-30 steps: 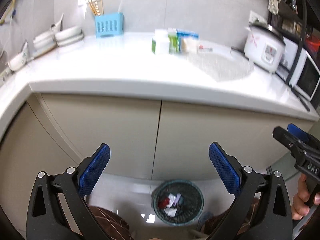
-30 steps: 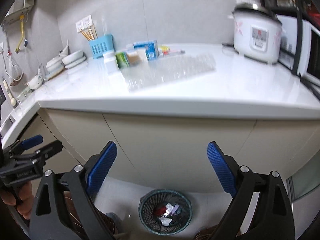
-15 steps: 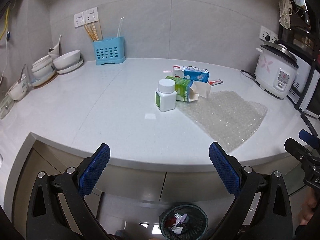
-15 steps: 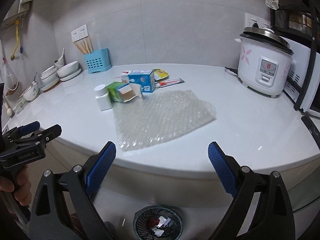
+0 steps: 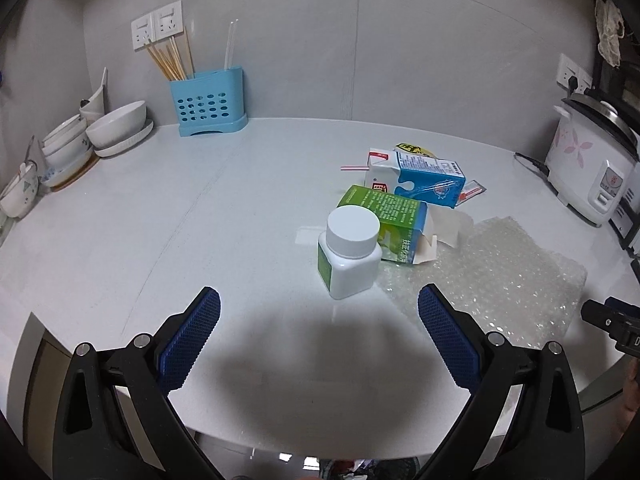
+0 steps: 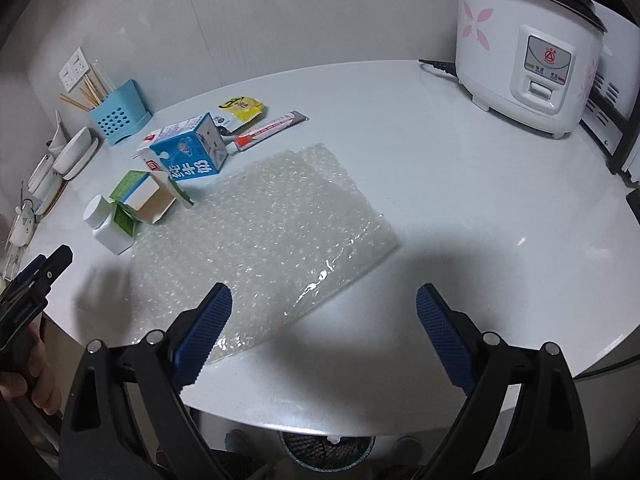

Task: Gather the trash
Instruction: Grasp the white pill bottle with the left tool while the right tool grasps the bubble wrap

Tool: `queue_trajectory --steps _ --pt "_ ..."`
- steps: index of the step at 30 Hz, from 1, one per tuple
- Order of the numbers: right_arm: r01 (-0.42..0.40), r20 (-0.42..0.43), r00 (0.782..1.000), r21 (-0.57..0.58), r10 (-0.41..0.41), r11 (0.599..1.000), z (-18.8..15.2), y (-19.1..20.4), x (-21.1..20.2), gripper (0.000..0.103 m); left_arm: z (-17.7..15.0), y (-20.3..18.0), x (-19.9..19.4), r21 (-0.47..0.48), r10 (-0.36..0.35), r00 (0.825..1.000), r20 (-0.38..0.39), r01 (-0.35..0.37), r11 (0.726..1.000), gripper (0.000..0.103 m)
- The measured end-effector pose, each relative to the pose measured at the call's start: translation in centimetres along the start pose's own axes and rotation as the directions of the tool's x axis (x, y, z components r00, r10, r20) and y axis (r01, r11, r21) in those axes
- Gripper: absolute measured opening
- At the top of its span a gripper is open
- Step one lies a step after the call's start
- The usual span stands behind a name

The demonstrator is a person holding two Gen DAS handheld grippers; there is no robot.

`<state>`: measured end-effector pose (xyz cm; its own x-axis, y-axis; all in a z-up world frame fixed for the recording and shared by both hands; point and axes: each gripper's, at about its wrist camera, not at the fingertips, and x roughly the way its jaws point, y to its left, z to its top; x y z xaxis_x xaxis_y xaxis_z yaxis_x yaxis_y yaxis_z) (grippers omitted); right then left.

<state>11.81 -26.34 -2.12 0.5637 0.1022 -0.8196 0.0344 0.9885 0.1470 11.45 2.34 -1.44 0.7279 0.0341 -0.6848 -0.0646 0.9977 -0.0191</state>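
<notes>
Both grippers have risen from the cabinet front to above the countertop (image 5: 120, 208), left gripper (image 5: 319, 334) and right gripper (image 6: 323, 326) agape and empty, with pill bottle (image 5: 349, 256), cartons and bubble wrap (image 6: 260, 236) clustered beside the rice cooker (image 6: 528, 44), so picking can begin.

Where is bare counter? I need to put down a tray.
Free: the wide stretch between the blue holder, the stacked bowls and the white bottle; also between the bubble wrap and the rice cooker. Crowded: around the milk carton and green box.
</notes>
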Motion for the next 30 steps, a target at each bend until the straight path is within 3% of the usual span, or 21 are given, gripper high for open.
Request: queue_trajectory --steps 6,13,20,22,25,27,30 --pt "0.015 -0.027 1.000 0.010 -0.014 1.000 0.8 0.1 2.8 0.090 1.3 -0.3 4.0 -0.031 0.018 1.000 -0.023 -0.019 0.999 0.097" --pt "-0.036 -0.069 0.997 0.085 0.042 0.996 1.6 -0.1 5.3 0.091 1.7 -1.2 7.6 -0.067 -0.017 0.998 -0.068 0.013 0.998 0.097" --pt "0.005 -0.058 0.998 0.097 0.001 0.995 2.3 0.7 6.0 0.089 1.7 -1.1 9.6 -0.099 0.012 0.995 -0.102 -0.022 0.995 0.097" --pt "0.036 -0.060 0.998 0.088 -0.031 0.995 2.3 1.0 6.2 0.085 1.8 -1.1 10.0 -0.099 0.020 0.994 -0.110 -0.031 0.995 0.097" --pt "0.084 -0.060 0.995 0.068 -0.079 0.994 2.4 1.3 6.2 0.070 2.2 -1.2 10.0 -0.087 0.065 0.992 -0.109 -0.075 0.993 0.095" --pt "0.094 -0.061 0.994 0.065 -0.090 0.993 2.4 1.3 6.2 0.056 2.1 -1.3 10.2 -0.088 0.070 0.990 -0.126 -0.082 0.993 0.084" --pt "0.093 -0.069 0.994 0.076 -0.088 0.993 2.6 0.9 6.1 0.039 2.0 -1.4 10.5 -0.072 0.079 0.987 -0.138 -0.090 0.993 0.061"
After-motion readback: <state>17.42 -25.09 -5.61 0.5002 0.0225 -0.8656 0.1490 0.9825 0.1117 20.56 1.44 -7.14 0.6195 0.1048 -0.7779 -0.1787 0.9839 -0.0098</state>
